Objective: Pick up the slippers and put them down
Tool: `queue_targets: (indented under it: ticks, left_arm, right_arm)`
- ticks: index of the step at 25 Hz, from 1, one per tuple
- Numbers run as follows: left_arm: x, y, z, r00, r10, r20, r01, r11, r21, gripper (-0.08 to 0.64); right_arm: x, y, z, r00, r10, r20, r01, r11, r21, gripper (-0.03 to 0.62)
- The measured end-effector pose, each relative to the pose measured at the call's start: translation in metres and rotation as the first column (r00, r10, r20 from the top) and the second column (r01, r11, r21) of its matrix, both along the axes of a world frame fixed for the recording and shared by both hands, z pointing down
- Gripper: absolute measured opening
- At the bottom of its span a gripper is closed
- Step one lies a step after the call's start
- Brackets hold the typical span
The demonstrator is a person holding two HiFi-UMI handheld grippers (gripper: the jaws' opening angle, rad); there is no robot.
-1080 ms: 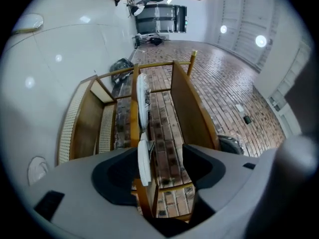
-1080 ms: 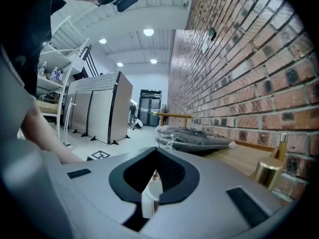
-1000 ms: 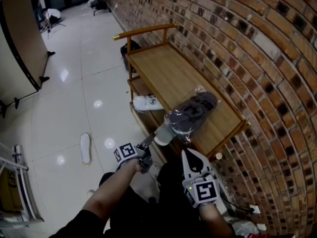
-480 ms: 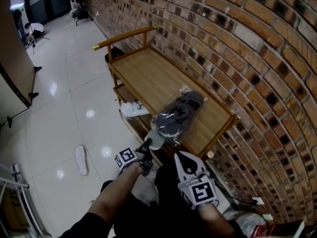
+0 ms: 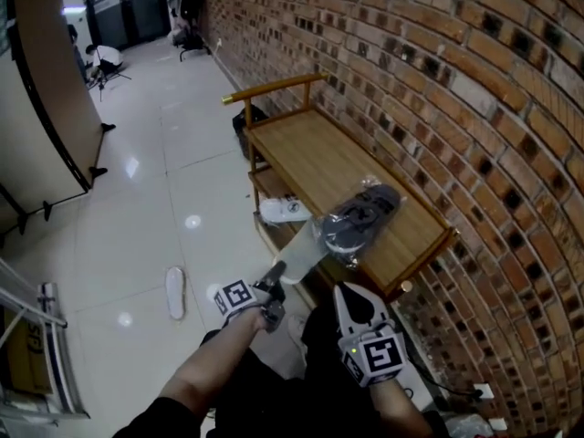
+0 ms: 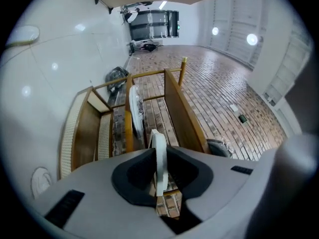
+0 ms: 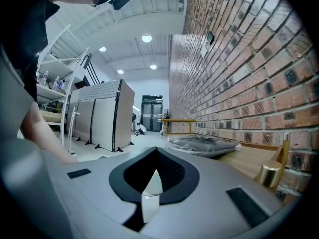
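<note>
Left gripper [image 5: 274, 286]: my jaws have just been closing and now sit narrow, pads clamped on the heel end of a white slipper [image 5: 303, 247]. In the left gripper view it stands edge-on between the pads. In the head view it sticks out up and to the right of my fingertips, at centre frame. Its far end is over the near front edge of the wooden bench [image 5: 310, 149]. Can't tell whether it touches the wood.

Right gripper [image 5: 351, 292]: tips together, nothing between them. It sits lower centre-right, below the bench's near end and just right of the left one.

Other items:
- Dark slippers in a clear bag [image 5: 360, 215] lie on the bench top, right of centre, just beyond the held slipper's far end.
- A second white slipper [image 5: 285, 211] is on the bench's lower shelf, left of the bag.
- A third white one [image 5: 173, 292] lies flat on the tiled floor [image 5: 137, 208] at lower left, well apart from the bench.
- A brick wall [image 5: 438, 80] fills the right side behind the bench.
</note>
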State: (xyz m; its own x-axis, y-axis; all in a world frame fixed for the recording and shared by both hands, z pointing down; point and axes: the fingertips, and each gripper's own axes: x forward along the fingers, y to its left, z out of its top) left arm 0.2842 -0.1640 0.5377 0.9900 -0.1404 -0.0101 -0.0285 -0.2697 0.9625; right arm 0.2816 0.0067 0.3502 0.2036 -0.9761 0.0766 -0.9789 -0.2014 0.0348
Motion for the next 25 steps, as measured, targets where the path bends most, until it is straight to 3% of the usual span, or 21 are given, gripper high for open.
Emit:
queue_targets:
  ticks: [4,7,14,21,25]
  left_arm:
    - [-0.054,-0.016,-0.014,0.996,-0.092,0.005,0.091,0.995,0.047,0.061]
    - [-0.104,-0.034,-0.032,0.981,-0.194,-0.006,0.194,0.978,0.078,0.061]
    - [-0.238,-0.072,-0.067,0.915,-0.402,0.026,0.382,0.887,0.26,0.061]
    - [-0.311,-0.083,-0.095,0.861,-0.509,-0.03,0.496,0.824,0.273,0.061]
    - [-0.331,-0.087,-0.092,0.837,-0.545,-0.051,0.54,0.808,0.236,0.061]
  right_arm:
    - [-0.032,-0.011,-0.008,0.996,-0.087,0.003,0.086,0.996,0.028,0.009]
    - [-0.058,-0.026,-0.017,0.987,-0.161,-0.004,0.161,0.985,0.065,0.009]
    - [-0.131,-0.067,-0.026,0.932,-0.361,-0.031,0.362,0.93,0.068,0.011]
    - [-0.178,-0.094,-0.03,0.89,-0.455,-0.037,0.456,0.885,0.089,0.011]
    - [-0.194,-0.108,-0.022,0.876,-0.481,-0.027,0.482,0.873,0.072,0.011]
